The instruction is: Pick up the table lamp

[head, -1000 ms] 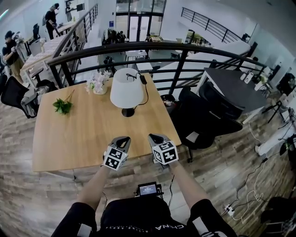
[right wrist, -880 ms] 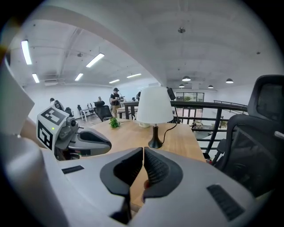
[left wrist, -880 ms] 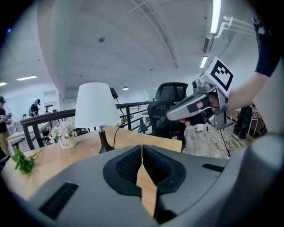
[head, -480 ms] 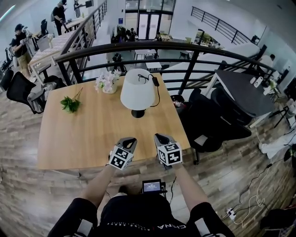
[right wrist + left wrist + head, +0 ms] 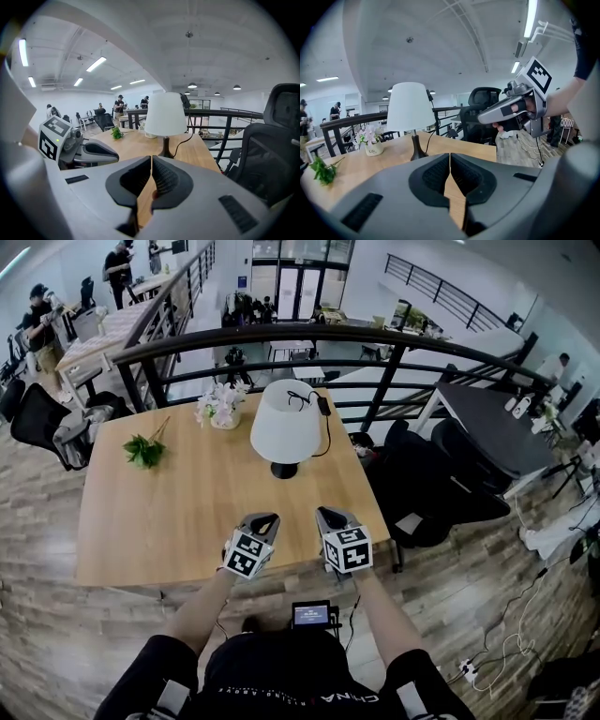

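While the table lamp (image 5: 285, 432) stands upright toward the far side of the surface (image 5: 169, 512), your left gripper (image 5: 267, 519) and right gripper (image 5: 327, 514) have edged slightly nearer it over the near edge. They remain well short, fingers pressed together, empty.

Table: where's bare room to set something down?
Bare: the wide tabletop between the green sprig and the lamp, down to the near edge left of the left gripper. Crowded: the far edge, where flower pot and lamp stand close.
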